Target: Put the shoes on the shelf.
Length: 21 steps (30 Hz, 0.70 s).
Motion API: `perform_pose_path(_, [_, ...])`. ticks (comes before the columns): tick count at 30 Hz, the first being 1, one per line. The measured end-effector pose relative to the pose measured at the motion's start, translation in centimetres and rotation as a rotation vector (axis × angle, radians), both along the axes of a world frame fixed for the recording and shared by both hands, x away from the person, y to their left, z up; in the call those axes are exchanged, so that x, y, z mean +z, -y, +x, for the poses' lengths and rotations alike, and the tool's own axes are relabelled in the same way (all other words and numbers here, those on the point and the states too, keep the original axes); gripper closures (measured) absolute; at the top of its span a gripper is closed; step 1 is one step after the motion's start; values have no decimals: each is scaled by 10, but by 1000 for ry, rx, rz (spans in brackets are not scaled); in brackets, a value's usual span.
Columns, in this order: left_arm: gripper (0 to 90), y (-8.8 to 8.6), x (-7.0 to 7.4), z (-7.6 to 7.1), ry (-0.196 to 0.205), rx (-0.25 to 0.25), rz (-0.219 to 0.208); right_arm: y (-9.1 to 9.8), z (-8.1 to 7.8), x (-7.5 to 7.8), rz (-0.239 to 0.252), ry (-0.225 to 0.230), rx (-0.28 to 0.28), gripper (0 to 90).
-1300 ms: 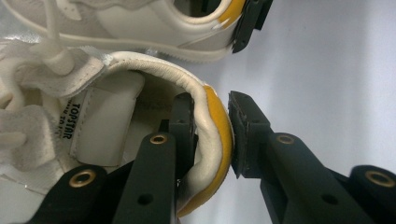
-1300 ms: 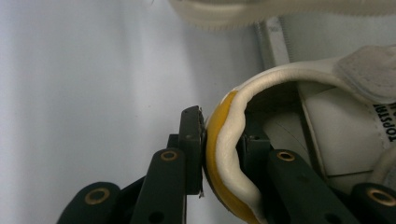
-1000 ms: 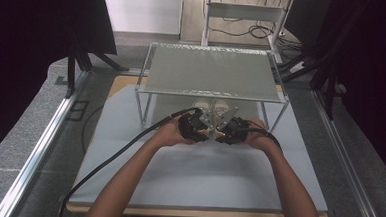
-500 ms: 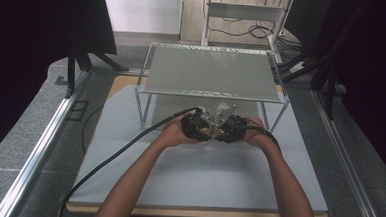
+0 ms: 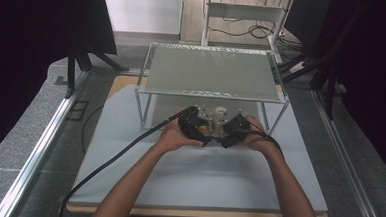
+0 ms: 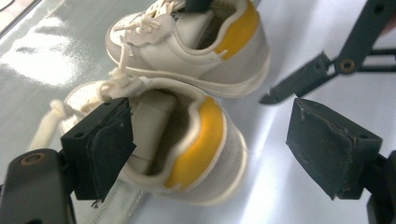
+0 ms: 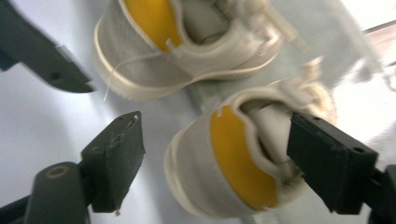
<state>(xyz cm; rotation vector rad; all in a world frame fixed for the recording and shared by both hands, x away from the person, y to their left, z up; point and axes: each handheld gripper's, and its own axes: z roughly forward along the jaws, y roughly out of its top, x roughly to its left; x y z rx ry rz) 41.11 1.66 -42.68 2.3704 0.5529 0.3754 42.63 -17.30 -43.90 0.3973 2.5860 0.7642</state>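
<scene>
On the grey table (image 5: 127, 175), both just-opened claws straddle shoe heels; toes blur under the shelf (image 5: 210, 72).

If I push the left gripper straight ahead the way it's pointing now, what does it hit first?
Probably the nearer shoe: its yellow heel already sits between the left gripper's open jaws. The second shoe lies beyond.

A metal-framed shelf (image 5: 210, 72) stands on the pale table (image 5: 127, 170).

Dim surroundings, table glare, slight blur
</scene>
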Motion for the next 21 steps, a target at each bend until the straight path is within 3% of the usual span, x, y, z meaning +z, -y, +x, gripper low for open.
perform_pose_path(4, [153,-12,2,-11,-1,15,-50,8,-12,9,66,48,-8,187])
perform_pose_path(8, [236,-35,2,-24,-5,57,-111,23,-28,15,147,110,-48,256])
perform_pose_path(10, [286,-48,-1,-29,-10,87,-127,33,-38,17,186,135,-63,365])
perform_pose_path(12, [368,-59,-4,-31,-19,125,-133,45,-48,17,228,181,-110,533])
perform_pose_path(14, [465,-69,-9,-31,-32,181,-130,55,-52,15,265,164,-184,597])
perform_pose_path(18, [611,-76,-21,-23,-77,266,-124,62,-46,2,218,117,-265,710])
perform_pose_path(21, [706,-73,-29,-13,-100,314,-136,55,-34,-12,141,101,-302,762])
